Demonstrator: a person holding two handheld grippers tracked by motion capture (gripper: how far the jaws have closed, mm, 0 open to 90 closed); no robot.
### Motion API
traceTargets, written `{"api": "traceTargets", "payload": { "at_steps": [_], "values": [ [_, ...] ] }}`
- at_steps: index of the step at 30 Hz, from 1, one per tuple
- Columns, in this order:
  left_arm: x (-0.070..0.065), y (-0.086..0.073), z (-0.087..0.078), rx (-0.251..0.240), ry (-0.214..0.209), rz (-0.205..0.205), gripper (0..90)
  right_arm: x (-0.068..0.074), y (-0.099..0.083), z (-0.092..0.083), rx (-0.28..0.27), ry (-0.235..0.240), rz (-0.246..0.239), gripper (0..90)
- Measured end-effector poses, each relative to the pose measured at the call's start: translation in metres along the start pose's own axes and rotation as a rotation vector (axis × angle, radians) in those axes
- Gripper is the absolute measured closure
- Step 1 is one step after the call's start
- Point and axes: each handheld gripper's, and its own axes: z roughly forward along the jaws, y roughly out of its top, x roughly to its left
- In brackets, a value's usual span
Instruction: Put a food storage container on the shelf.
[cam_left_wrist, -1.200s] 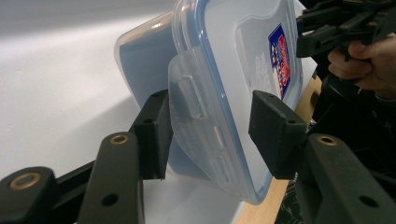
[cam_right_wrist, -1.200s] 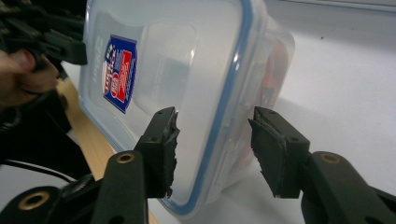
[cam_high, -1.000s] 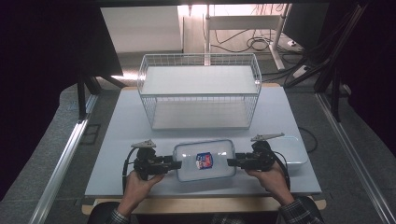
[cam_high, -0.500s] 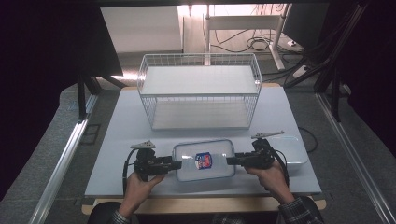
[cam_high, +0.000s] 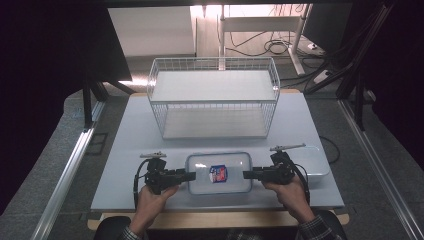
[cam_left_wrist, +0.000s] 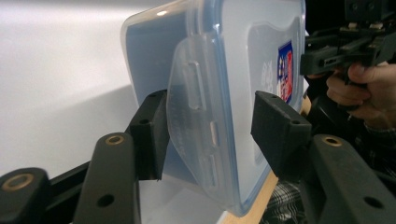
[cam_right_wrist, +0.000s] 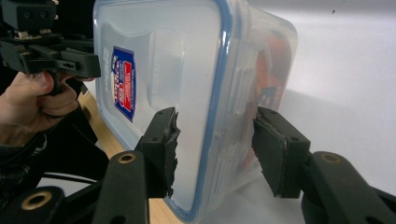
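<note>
One lidded plastic container (cam_high: 219, 173) lies flat on the white table (cam_high: 130, 145), near edge, centred between the two hands; long axis runs left to right, lid up, one small label on the lid. Two grippers, one at each short end. Left gripper (cam_left_wrist: 205, 133): the jaws have just been closing a little and straddle the container's left end, one beside the body by the hanging latch flap (cam_left_wrist: 191, 130), the other with a gap off the lid; no firm clamp visible. Right gripper (cam_right_wrist: 215, 144): jaws have just been closing around the right end, a slight gap visible at each pad. One wire basket (cam_high: 215, 97) stands far of the container, well apart. One shallow white tray (cam_high: 315, 162) sits just right of the right hand.
</note>
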Motion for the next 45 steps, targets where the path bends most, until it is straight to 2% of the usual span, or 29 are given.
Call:
{"api": "traceTargets", "payload": {
  "at_steps": [6,11,18,19,22,26,45],
  "values": [
    [0.002,0.004,-0.002,-0.008,0.003,-0.008,48.8,0.003,0.001,0.001,-0.03,-0.008,0.0,52.7],
    [-0.003,0.017,-0.009,-0.028,0.011,0.024,48.9,0.007,0.008,-0.003,-0.07,-0.003,-0.02,52.7],
    [-0.008,0.032,-0.015,-0.037,0.023,0.048,48.9,0.01,0.021,-0.006,-0.091,0.002,-0.043,52.6],
    [-0.01,0.04,-0.018,-0.043,0.027,0.06,48.9,0.012,0.026,-0.008,-0.098,0.002,-0.05,52.6],
    [-0.013,0.046,-0.02,-0.049,0.03,0.071,48.9,0.014,0.033,-0.011,-0.111,0.001,-0.06,52.5],
    [-0.018,0.065,-0.028,-0.063,0.033,0.096,48.9,0.02,0.05,-0.018,-0.134,-0.002,-0.086,52.5],
    [-0.031,0.124,-0.048,-0.105,0.034,0.139,49.1,0.036,0.11,-0.037,-0.179,-0.006,-0.134,52.5]
  ]
}}
